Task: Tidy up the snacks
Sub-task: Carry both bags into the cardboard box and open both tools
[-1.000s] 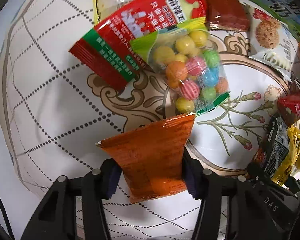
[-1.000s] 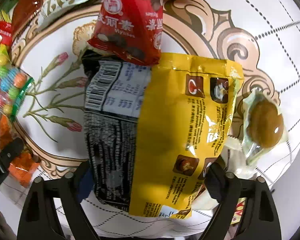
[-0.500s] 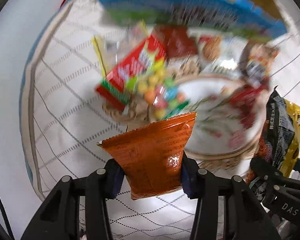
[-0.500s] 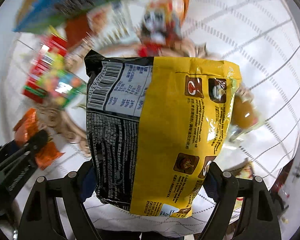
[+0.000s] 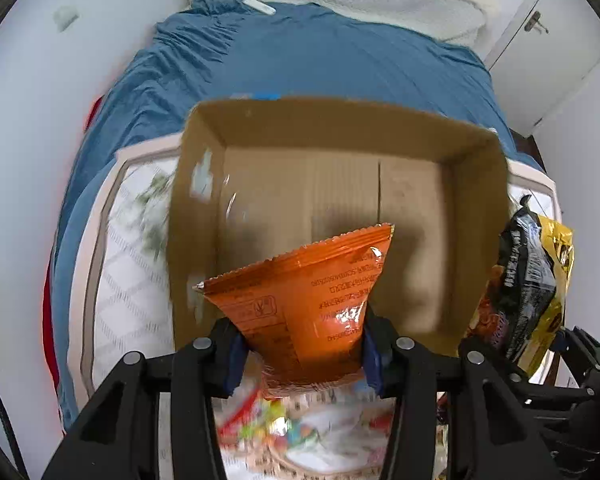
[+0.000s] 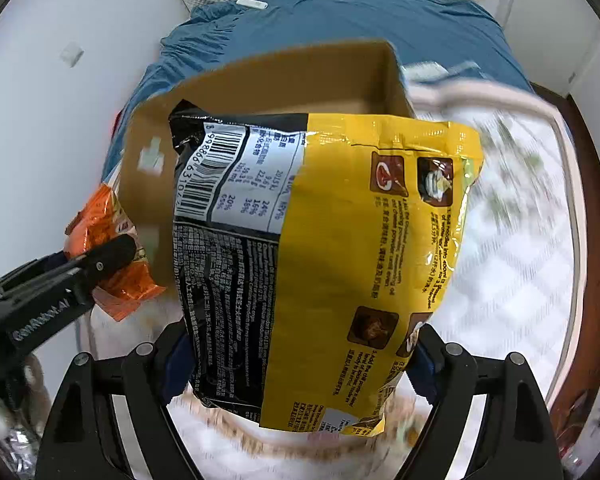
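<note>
Here both jaws grip: orange packet (image 5: 308,300), noodle bag (image 6: 320,264); only left view shows box (image 5: 340,200) floor.

Cardboard box (image 5: 340,184) on tablecloth (image 5: 128,288), before bed (image 5: 320,64)

Both grippers (image 5: 304,354) (image 6: 296,364) clamped, angled down.

Glossy foil orange packet (image 5: 312,300), matt corrugated cardboard box (image 5: 340,184), soft blue cloth (image 5: 300,60).
</note>
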A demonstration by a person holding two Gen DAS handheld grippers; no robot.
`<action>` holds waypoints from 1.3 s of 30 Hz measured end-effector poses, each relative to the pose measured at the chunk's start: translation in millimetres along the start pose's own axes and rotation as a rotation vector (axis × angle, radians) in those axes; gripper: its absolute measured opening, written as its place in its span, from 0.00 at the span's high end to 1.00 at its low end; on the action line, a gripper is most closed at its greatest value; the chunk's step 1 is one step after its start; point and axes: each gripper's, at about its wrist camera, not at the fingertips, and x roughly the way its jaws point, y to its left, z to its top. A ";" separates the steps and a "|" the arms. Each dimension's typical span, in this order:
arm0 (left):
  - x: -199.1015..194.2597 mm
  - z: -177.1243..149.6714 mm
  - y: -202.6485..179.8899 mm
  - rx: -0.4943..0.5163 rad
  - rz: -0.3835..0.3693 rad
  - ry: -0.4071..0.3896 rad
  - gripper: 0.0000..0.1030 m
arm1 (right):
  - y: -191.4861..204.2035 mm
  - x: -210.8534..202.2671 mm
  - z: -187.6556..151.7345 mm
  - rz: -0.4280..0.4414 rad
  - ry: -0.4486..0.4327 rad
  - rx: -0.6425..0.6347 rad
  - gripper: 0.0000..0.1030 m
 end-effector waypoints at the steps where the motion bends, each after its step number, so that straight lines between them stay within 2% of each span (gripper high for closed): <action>1: 11.9 13.5 1.3 -0.001 -0.004 0.021 0.58 | -0.5 7.1 12.8 -0.009 0.006 -0.001 0.15; 5: 56.9 46.3 6.2 -0.005 -0.021 0.103 0.58 | 13.9 69.9 73.0 -0.058 0.062 -0.011 0.15; 9: 79.5 66.5 10.6 -0.031 -0.037 0.147 0.58 | 16.4 101.3 104.8 -0.096 0.095 -0.026 0.15; 13: 96.8 79.5 11.2 -0.022 -0.016 0.162 0.57 | 8.7 138.3 132.6 -0.120 0.121 -0.039 0.15; 15: 102.0 82.4 9.0 -0.010 -0.001 0.167 0.57 | 30.9 140.9 133.0 -0.149 0.134 -0.049 0.15; 21: 119.2 86.4 4.7 0.020 0.046 0.169 0.54 | 48.7 168.1 111.3 -0.219 0.173 -0.082 0.13; 22: 119.9 86.5 5.6 0.017 0.056 0.161 0.46 | 47.4 171.6 109.0 -0.229 0.178 -0.083 0.11; 23: 122.1 87.8 9.7 0.012 0.052 0.158 0.34 | 45.5 175.4 106.8 -0.228 0.181 -0.078 0.10; 26: 117.4 84.6 12.6 -0.003 0.043 0.135 0.18 | 44.5 175.7 100.9 -0.205 0.167 -0.061 0.07; 31: 97.8 75.1 17.9 -0.039 0.020 0.096 0.12 | 39.4 164.5 91.7 -0.176 0.142 -0.035 0.07; 34: 79.3 68.2 12.1 -0.028 0.035 0.070 0.10 | 30.6 155.2 86.9 -0.161 0.129 -0.026 0.07; 39: 43.4 57.4 16.0 -0.024 0.030 0.006 0.09 | 29.8 105.4 50.9 -0.191 0.058 -0.071 0.01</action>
